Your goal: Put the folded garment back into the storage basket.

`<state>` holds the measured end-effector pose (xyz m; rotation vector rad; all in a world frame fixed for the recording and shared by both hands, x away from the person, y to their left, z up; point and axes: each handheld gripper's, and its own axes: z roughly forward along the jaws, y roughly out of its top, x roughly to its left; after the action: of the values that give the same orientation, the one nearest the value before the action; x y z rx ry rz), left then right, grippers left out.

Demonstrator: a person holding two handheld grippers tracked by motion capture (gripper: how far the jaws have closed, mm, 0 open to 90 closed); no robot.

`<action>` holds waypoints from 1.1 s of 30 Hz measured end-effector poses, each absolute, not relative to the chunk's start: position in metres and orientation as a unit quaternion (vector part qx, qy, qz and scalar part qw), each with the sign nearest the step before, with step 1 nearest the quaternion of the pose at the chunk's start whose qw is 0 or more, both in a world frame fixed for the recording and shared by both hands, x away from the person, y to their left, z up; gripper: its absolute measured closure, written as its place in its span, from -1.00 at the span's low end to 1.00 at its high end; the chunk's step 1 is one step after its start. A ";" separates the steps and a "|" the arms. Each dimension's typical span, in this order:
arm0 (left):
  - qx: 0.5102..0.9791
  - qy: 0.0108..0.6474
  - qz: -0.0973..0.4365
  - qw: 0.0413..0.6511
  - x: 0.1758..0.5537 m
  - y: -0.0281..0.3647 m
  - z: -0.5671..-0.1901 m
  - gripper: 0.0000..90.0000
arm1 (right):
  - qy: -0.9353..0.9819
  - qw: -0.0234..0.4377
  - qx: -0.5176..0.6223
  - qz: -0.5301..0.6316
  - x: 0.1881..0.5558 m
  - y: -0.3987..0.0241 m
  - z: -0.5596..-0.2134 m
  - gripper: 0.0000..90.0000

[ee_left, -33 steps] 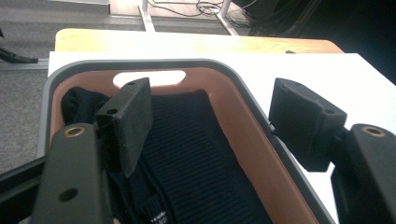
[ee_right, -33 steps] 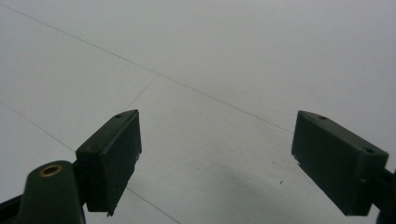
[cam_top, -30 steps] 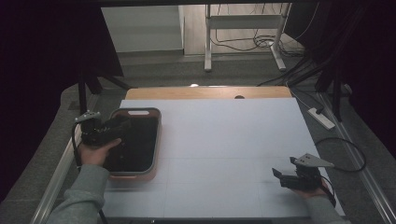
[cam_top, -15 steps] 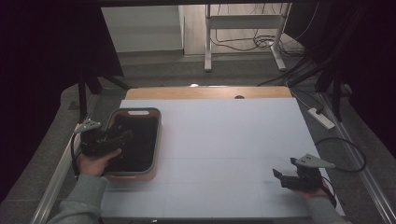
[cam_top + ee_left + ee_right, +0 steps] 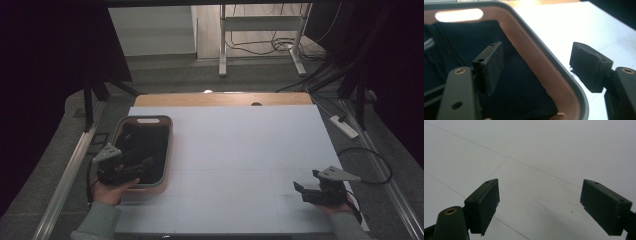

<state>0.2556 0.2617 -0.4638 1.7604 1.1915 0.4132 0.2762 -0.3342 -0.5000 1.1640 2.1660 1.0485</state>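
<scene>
Your left gripper [image 5: 131, 169] sits at the lower left of the high view, held in your left hand [image 5: 107, 190], with its jaws spread wide and nothing between them. In the left gripper view its jaws straddle the near right wall of the oblong plastic basket with a grey rim and pinkish-brown inner wall [image 5: 541, 62]: the left pad [image 5: 491, 66] hangs inside the basket over the dark knitted cloth [image 5: 524, 92], while the right pad [image 5: 587, 66] hangs outside, over the pale tabletop [image 5: 579, 22]. Whether either pad touches the basket wall, you cannot tell.

In the high view the basket [image 5: 169, 150] lies at the left side of the white table [image 5: 240, 150], its long axis running from the bottom of the frame towards the top, with the slotted handle hole at its far end. The cloth [image 5: 142, 150] fills its inside as a dark mass; its folds are too dim to read.

Your right gripper [image 5: 306, 188] rests low at the lower right of the high view, in your right hand [image 5: 337, 206], well apart from the basket. In the right gripper view [image 5: 537, 207] its jaws stand wide apart, holding nothing, over bare white table surface [image 5: 544, 152] crossed by thin seam lines.
</scene>
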 end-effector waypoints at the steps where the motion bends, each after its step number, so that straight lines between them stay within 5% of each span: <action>1: 0.720 0.481 0.171 0.469 0.254 0.259 -0.465 -0.40 | 0.788 0.233 0.423 0.382 0.276 -0.334 -0.500 -0.63; 33: 0.752 0.434 0.164 0.468 0.228 0.232 -0.480 -0.43 | 0.794 0.235 0.399 0.395 0.269 -0.334 -0.497 -0.64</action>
<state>0.2280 0.2318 -0.4804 1.8448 1.0649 0.4011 0.2691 -0.3335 -0.4965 1.0938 2.1770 1.0837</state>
